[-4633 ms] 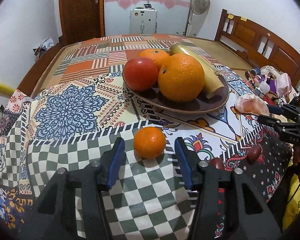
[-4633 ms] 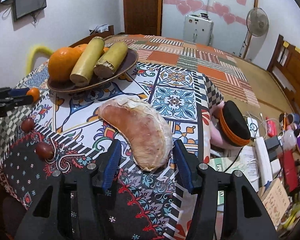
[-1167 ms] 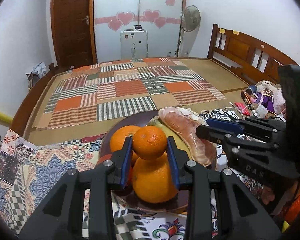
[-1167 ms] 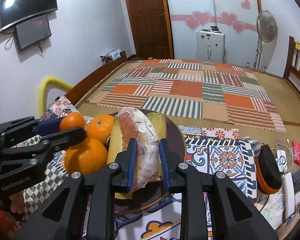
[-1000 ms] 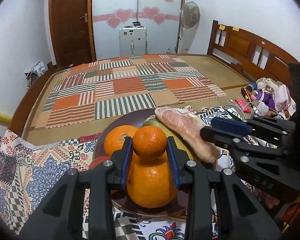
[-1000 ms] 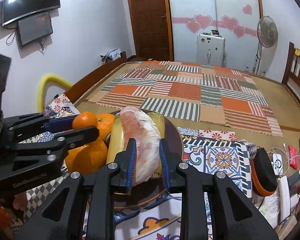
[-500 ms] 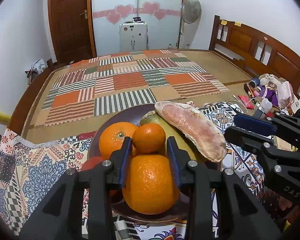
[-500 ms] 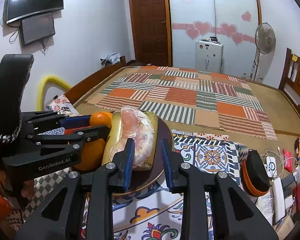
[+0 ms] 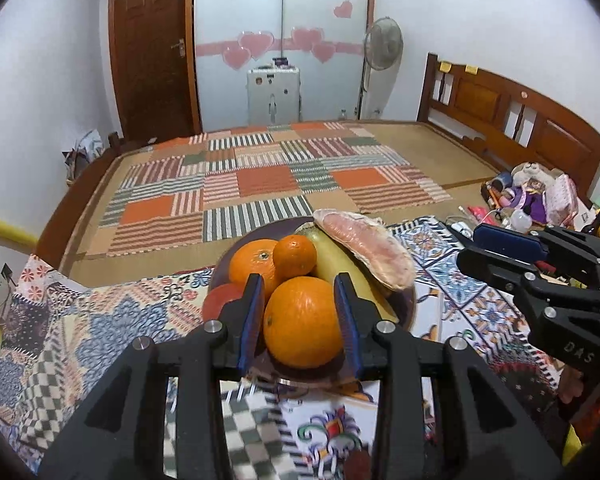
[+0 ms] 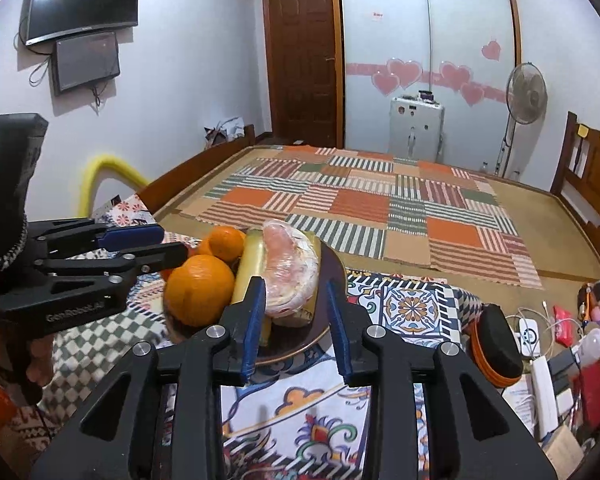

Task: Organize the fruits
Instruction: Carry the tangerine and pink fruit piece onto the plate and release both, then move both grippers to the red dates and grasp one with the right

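Observation:
A dark brown plate (image 9: 407,304) holds the fruit pile: a large orange (image 9: 303,320) in front, a small mandarin (image 9: 295,256) on top, another orange (image 9: 252,261), a red tomato (image 9: 220,304), yellow-green sugarcane pieces (image 9: 340,264) and a peeled pomelo wedge (image 9: 364,248). My left gripper (image 9: 300,316) is open and empty, drawn back in front of the plate. My right gripper (image 10: 294,312) is open and empty, just short of the pomelo wedge (image 10: 290,276) lying on the sugarcane (image 10: 250,268). The plate also shows in the right wrist view (image 10: 324,324).
The table has a patterned cloth (image 9: 100,320) with a checked part near me (image 10: 100,340). A black and orange case (image 10: 496,344), cables and clutter (image 10: 560,344) lie off the table's right edge. A bed (image 9: 268,176) stands behind the table.
My left gripper let go of the small mandarin on top of the pile and pulled back. My right gripper released the pomelo wedge on the sugarcane and drew back, opening wider.

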Demonstrator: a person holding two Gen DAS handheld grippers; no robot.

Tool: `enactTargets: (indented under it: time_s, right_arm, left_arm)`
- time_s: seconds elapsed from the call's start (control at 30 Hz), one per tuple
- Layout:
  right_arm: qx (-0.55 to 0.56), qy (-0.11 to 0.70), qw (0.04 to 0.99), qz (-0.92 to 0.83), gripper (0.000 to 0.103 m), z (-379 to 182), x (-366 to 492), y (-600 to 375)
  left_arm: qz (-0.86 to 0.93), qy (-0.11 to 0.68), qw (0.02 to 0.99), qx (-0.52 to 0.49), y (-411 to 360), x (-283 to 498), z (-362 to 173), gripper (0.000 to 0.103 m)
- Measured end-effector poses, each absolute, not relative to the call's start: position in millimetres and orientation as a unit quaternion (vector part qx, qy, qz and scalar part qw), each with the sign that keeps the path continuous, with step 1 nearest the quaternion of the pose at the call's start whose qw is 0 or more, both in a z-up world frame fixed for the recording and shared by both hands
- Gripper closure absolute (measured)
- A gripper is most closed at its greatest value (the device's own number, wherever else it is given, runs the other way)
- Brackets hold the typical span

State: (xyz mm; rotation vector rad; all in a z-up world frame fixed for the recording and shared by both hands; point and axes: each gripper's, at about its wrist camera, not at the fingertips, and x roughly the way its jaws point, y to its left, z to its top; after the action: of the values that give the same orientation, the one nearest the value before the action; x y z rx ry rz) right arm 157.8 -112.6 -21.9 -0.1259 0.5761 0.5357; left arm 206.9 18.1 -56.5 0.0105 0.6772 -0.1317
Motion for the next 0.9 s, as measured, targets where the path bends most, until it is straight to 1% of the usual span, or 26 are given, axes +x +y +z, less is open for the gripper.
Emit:
enactTargets:
  time_s: [0.07, 0.13, 0.23, 0.37, 0.43, 0.53, 0.9]
  right_arm:
    - [-0.065, 0.271, 0.925, 0.258, 0.066, -18, 148, -115]
    - [-0.066, 0.265, 0.926, 0.260, 0.064, -13, 136, -116]
    - [-0.067, 0.262, 0.926, 0.263, 0.063, -10, 123, -116]
    - [-0.069, 0.261, 0.926, 0.263, 0.057, -13, 103, -117]
    - [-0.070, 0.265, 0.924, 0.266, 0.057, -18, 94, -117]
    - [-0.071, 0.273, 0.921, 0.269, 0.057, -27, 85, -118]
    - [-0.063, 0.333, 0.900, 0.276, 0.057, -75, 73, -115]
  left_arm:
    - [-0.063, 0.321, 0.945, 0.000, 21, 191, -48, 0.067]
    - [-0.063, 0.315, 0.947, -0.004, 24, 180, -43, 0.067]
    - [-0.061, 0.305, 0.950, -0.011, 27, 157, -35, 0.067]
    - [-0.059, 0.299, 0.952, -0.016, 29, 130, -33, 0.066]
    - [-0.058, 0.298, 0.953, -0.018, 30, 119, -34, 0.059]
    - [-0.054, 0.296, 0.954, -0.013, 29, 103, -39, 0.055]
    - [-0.059, 0.335, 0.940, -0.036, 29, 82, -81, 0.055]
